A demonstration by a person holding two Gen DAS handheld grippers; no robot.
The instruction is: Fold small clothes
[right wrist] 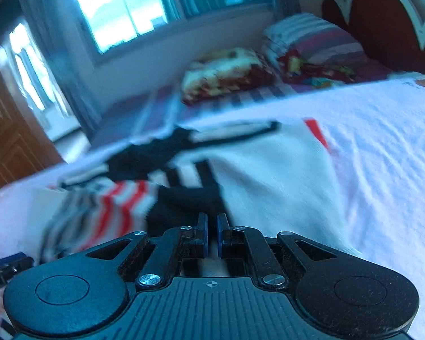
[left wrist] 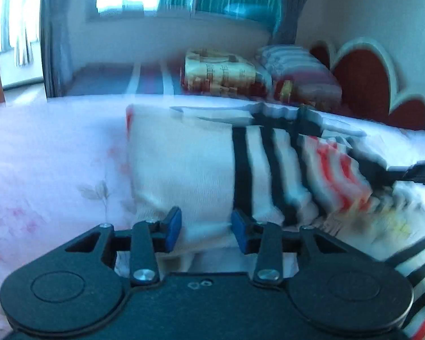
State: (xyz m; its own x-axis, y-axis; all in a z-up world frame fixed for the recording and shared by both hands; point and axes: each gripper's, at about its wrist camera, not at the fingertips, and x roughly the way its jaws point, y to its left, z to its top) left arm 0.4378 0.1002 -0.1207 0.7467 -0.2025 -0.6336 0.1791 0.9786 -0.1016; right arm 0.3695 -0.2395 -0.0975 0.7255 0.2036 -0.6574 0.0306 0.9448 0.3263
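Seen from the left wrist only: a pale pink floral bedsheet (left wrist: 42, 170) at far left, then the white body of a small garment (left wrist: 181, 164) with black stripes, red-and-white striped cloth (left wrist: 337, 175) further right, blurred by motion. Left gripper (left wrist: 206, 232) held partway open, blue pads (left wrist: 173, 228) flanking the garment's near white edge; hard to say whether the pads press on the fabric or merely straddle it. At far right of that view, a dark tool tip (left wrist: 422, 174) reaching in over the striped cloth. Seen from the right wrist only: a wooden door (right wrist: 5, 130) at far left, the red-and-white striped cloth (right wrist: 121, 201) left of centre, the white garment (right wrist: 274, 181) spreading rightward over the white sheet (right wrist: 382, 155). Right gripper (right wrist: 211, 235) nearly closed, jaws a narrow slit apart, black fabric (right wrist: 184, 201) just ahead of the fingertips; whether cloth is pinched between them cannot be told. In both views beyond: folded patterned bedding and a dark red headboard (right wrist: 382, 22).
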